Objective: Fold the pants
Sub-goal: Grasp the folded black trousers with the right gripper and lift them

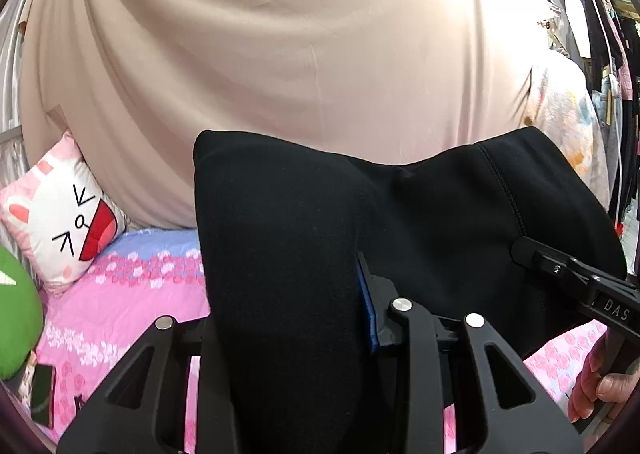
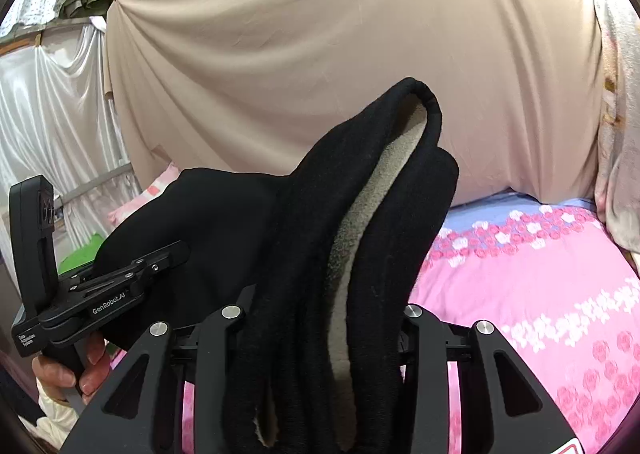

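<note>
Pants (image 1: 420,222): black, fleece-lined, lifted clear of the pink floral bedspread (image 1: 132,302), slung between the two grippers in front of the beige drape (image 1: 280,54).
Left gripper (image 1: 288,334): pinched onto a thick black fold running straight up between the fingers; blue pad visible against the cloth.
Right gripper (image 2: 320,334): clamped on several bunched layers, pale lining showing between black edges, top of the bundle flopping over to the right.
Slip risk: likely on the right side; thick, stacked layers in the jaws, so an inner layer could slide out and spoil the fold.
Uneven fold risk: cloth sagging between the grippers; lowering at unequal heights would probably lay the edges askew.
Snag risk: rabbit cushion (image 1: 60,210) and a phone (image 1: 42,394) lying near the left edge of the bed; a wide swing could drag cloth over them.
Left hand pose: seen from the right wrist view, held at the left, fingers wrapped round the handle, tool pointing across toward the pants.
Right hand pose: seen from the left wrist view, low at the right, fingertips on the grip, tool angled inward.
</note>
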